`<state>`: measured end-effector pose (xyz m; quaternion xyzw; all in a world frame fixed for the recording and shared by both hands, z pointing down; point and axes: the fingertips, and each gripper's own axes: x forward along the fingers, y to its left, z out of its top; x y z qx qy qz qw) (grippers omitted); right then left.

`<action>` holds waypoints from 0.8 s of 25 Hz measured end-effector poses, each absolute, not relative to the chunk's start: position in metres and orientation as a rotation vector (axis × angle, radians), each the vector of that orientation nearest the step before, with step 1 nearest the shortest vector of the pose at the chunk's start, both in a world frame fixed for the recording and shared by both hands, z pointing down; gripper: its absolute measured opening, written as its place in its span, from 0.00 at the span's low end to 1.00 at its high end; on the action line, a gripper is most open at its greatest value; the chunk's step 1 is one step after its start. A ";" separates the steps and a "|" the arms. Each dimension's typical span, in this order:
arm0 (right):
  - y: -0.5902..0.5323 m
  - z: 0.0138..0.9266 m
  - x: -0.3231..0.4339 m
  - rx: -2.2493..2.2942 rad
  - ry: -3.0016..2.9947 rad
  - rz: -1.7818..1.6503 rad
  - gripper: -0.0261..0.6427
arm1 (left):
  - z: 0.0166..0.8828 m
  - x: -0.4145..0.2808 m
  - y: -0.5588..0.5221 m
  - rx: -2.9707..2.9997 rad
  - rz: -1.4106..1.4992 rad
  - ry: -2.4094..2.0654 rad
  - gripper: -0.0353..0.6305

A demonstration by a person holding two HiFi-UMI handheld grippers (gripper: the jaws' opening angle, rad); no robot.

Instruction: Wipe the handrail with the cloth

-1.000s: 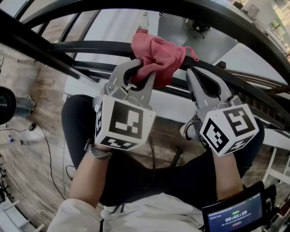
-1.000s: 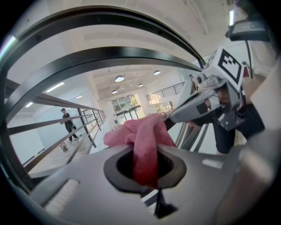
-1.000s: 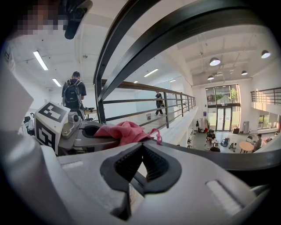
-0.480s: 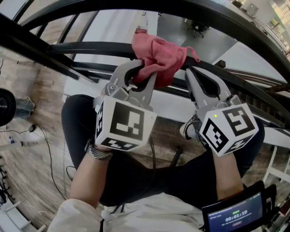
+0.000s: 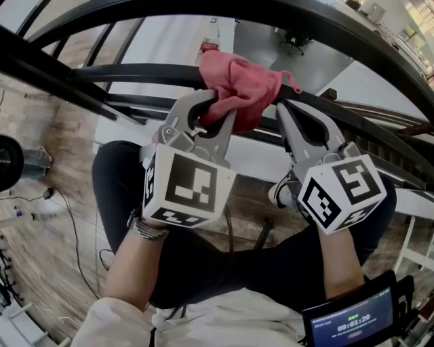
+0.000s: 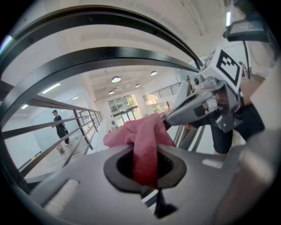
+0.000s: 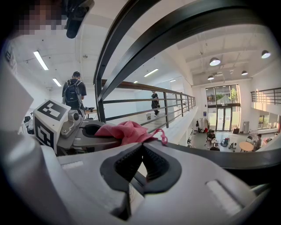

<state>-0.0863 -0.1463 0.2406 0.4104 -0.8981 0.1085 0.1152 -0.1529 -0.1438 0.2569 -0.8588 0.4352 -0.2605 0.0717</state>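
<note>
A pink cloth [image 5: 241, 85] is bunched over the black handrail [image 5: 135, 70]. My left gripper [image 5: 211, 112] is shut on the cloth's lower fold, just below the rail. In the left gripper view the cloth [image 6: 145, 143] fills the gap between the shut jaws. My right gripper [image 5: 288, 108] sits just right of the cloth, under the rail, shut with nothing in it. The right gripper view shows its pads [image 7: 154, 165] meeting at the tips, with the cloth [image 7: 125, 132] and the left gripper [image 7: 83, 132] to their left. The rail [image 7: 246, 160] runs off to the right.
A thicker black top rail [image 5: 285, 17] arcs above the handrail. A small screen [image 5: 352, 318] sits at the lower right. Cables [image 5: 68, 223] lie on the wooden floor at left. Two people [image 7: 74, 94] stand far off along the walkway.
The left gripper and the cloth have crept slightly to the right along the rail. The right gripper has hardly moved.
</note>
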 end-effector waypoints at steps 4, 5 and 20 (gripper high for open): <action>-0.146 0.241 -0.085 1.202 -2.631 0.316 0.04 | 0.260 -0.154 -0.143 -2.591 -0.782 1.327 0.10; -0.146 0.242 -0.084 1.202 -2.630 0.316 0.04 | 0.261 -0.154 -0.143 -2.593 -0.781 1.332 0.10; -0.145 0.239 -0.078 1.208 -2.627 0.271 0.04 | 0.261 -0.138 -0.140 -2.605 -0.781 1.273 0.10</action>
